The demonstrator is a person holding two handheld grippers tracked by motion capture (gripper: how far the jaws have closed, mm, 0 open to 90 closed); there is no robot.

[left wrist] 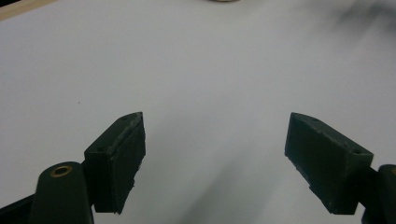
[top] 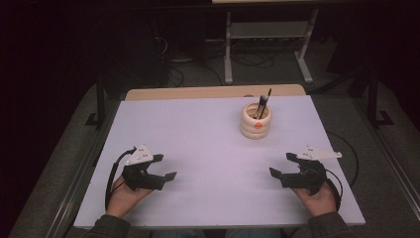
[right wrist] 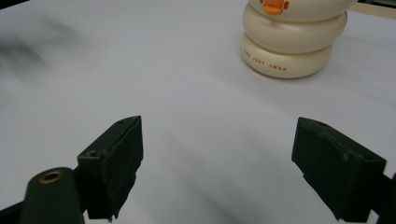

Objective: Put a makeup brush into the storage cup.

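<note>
While both grippers rest low at the near edge of the table, the high view shows the thing to reach for standing well apart from them: a cream ringed holder on the far right part of the white surface, upright, with two dark brushes standing in it and leaning slightly to the right; the right gripper lies nearer to it than the left gripper, and the holder sits forward and a little inward of that right hand (so I judge the right the likelier to go); both grippers have their jaws spread and hold nothing.

In the left gripper view, the left gripper is wide open over bare white table; a sliver of the holder's base shows at the top edge.

In the right gripper view, the right gripper is likewise spread and empty; the holder stands ahead and to the right of the gap between the jaws, its orange beak mark facing the camera.
</note>
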